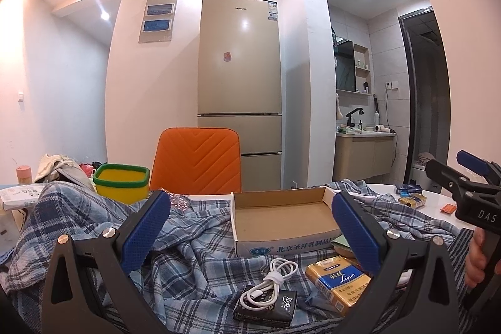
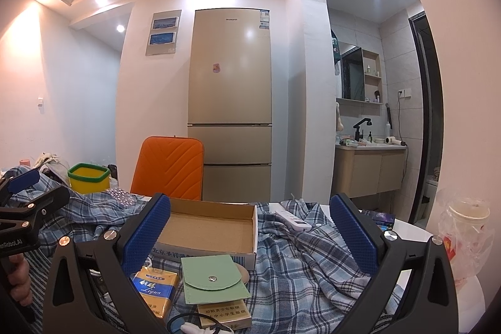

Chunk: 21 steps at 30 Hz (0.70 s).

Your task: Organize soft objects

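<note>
Both the left gripper (image 1: 250, 227) and right gripper (image 2: 249, 229) hover with jaws spread wide, empty. The plaid shirt (image 2: 297, 265) sprawls rumpled under the box (image 2: 206, 227): light, limp, best pinched at a raised fold.

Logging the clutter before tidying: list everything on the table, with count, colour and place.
plaid shirt: 1, blue-white, spread over the table
cardboard box: 1, brown, open, on the shirt
pouch: 1, green, in front of the box
cigarette packs: 2 near, gold-blue
cable: 1, white, coiled on a black packet
remote: 1, white, on the shirt
container: 1, yellow, green rim, far left
left gripper: jaws open
right gripper: jaws open
</note>
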Motion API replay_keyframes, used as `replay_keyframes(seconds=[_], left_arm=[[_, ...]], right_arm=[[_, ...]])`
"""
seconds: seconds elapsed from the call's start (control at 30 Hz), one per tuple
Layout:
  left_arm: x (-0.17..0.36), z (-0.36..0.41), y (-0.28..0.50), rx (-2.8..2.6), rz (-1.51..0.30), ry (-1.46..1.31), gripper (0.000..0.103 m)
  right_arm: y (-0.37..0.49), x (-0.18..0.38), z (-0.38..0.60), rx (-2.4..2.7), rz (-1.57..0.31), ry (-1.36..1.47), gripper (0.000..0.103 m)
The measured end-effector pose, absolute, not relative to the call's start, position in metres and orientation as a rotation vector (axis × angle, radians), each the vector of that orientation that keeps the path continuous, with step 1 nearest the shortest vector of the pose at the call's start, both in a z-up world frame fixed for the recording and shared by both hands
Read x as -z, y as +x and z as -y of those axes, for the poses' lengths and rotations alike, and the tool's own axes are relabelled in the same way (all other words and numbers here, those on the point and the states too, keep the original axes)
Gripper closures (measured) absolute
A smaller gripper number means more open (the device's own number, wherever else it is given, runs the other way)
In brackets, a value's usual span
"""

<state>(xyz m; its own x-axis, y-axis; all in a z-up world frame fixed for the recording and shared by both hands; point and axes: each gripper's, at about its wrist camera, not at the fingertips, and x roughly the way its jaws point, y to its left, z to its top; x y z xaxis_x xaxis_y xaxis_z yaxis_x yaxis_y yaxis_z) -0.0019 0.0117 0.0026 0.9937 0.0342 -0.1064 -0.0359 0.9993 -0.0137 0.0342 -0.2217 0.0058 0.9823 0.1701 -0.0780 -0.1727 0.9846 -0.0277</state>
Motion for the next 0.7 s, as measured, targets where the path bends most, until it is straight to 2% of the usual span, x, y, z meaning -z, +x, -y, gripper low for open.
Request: replay_keyframes(seconds=[0.1, 0.27, 0.43, 0.7], left_arm=[[-0.011, -0.01, -0.006, -0.04, -0.097, -0.014, 0.0], [-0.035, -0.016, -0.004, -0.005, -0.228, -0.123, 0.0], [-0.051, 0.003, -0.014, -0.101, -0.242, -0.046, 0.0], [-0.037, 0.029, -0.009, -0.07, -0.344, -0.049, 0.0]], right_arm=[[0.039, -0.006, 0.218, -0.163, -0.093, -0.043, 0.0], [0.032, -0.027, 0.216, -0.166, -0.1, -0.062, 0.0], [0.03, -0.038, 0.21, -0.191, -0.158, -0.077, 0.0], [0.037, -0.03, 0.216, -0.237, -0.317, -0.045, 0.0]])
